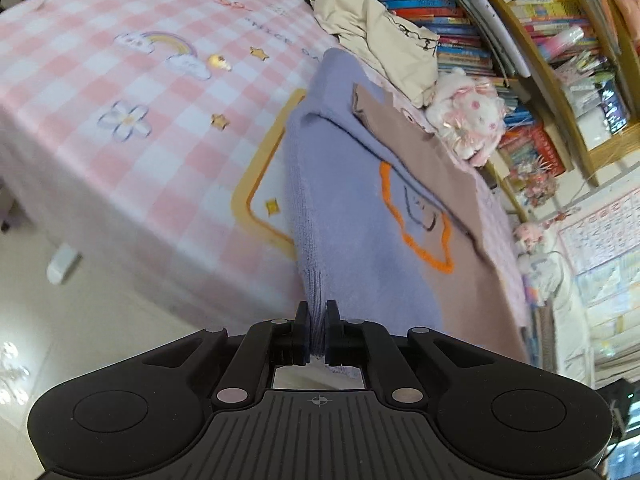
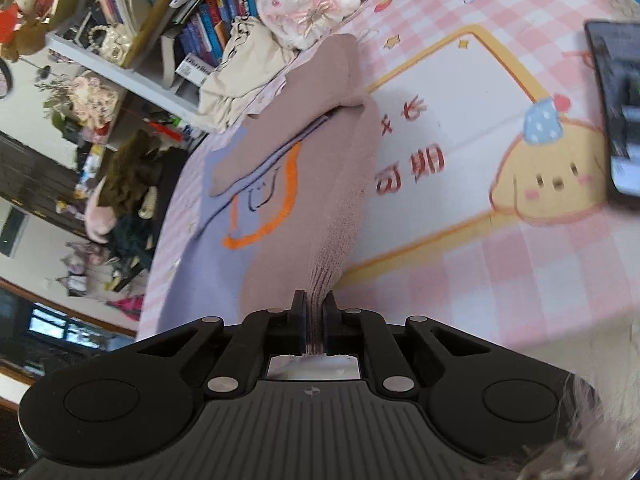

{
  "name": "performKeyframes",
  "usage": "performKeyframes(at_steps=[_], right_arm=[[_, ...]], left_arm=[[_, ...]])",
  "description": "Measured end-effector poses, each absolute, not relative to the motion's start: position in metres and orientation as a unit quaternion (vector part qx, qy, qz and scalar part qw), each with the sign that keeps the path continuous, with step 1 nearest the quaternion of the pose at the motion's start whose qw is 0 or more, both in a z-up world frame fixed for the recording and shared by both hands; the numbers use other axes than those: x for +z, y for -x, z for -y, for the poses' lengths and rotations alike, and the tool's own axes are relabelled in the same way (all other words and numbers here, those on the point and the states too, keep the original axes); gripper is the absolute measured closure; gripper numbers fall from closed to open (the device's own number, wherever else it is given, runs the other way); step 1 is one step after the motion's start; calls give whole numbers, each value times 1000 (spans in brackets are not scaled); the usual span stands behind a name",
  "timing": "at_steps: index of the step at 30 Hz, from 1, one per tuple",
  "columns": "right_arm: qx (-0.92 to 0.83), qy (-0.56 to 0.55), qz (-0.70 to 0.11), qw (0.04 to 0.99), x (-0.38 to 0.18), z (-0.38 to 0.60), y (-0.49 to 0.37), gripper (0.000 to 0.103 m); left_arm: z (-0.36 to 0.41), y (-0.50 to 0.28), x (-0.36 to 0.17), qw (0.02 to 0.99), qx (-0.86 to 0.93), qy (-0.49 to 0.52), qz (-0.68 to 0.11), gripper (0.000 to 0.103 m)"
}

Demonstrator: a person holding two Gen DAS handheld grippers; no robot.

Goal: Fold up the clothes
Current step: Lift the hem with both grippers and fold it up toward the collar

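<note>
A knit sweater (image 1: 360, 216), half lavender and half dusty pink with an orange outline figure, lies stretched over the pink checked cloth. My left gripper (image 1: 318, 330) is shut on its lavender ribbed hem, lifted off the surface. My right gripper (image 2: 315, 326) is shut on the pink ribbed hem of the same sweater (image 2: 320, 184). The far part of the sweater, with a folded sleeve, rests on the cloth.
The pink checked tablecloth (image 1: 140, 120) with cartoon prints covers the surface. A cream garment (image 1: 384, 36) and a white plush toy (image 1: 468, 116) lie at the far edge by the bookshelf (image 1: 540, 20). A dark phone-like device (image 2: 618, 108) lies at the right.
</note>
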State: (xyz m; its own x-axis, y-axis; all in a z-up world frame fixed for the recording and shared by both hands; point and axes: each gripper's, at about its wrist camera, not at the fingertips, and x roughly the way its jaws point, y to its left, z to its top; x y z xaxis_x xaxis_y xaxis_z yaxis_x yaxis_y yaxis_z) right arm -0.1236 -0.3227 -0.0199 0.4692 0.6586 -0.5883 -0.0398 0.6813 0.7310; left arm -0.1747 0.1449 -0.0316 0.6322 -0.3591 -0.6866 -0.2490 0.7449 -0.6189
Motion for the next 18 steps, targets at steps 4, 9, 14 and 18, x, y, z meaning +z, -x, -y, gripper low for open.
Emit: performKeyframes(at_steps=[4,9,14,18], right_arm=[[232,-342,-485,770,-23,327,148,96],[233,-355,-495,758,-25,329,153,96],[252,-392,-448,763,-3,332,137,96],[251,-435,-387,774,19,336,110,96]], left_arm=[[-144,194,-31,825,-32,363,-432,98],[-149,196,-31,815,-33,404,-414,98],[-161,171,-13,815,-60,457,-350,98],[-171,151,2,811,-81,498,-296,98]])
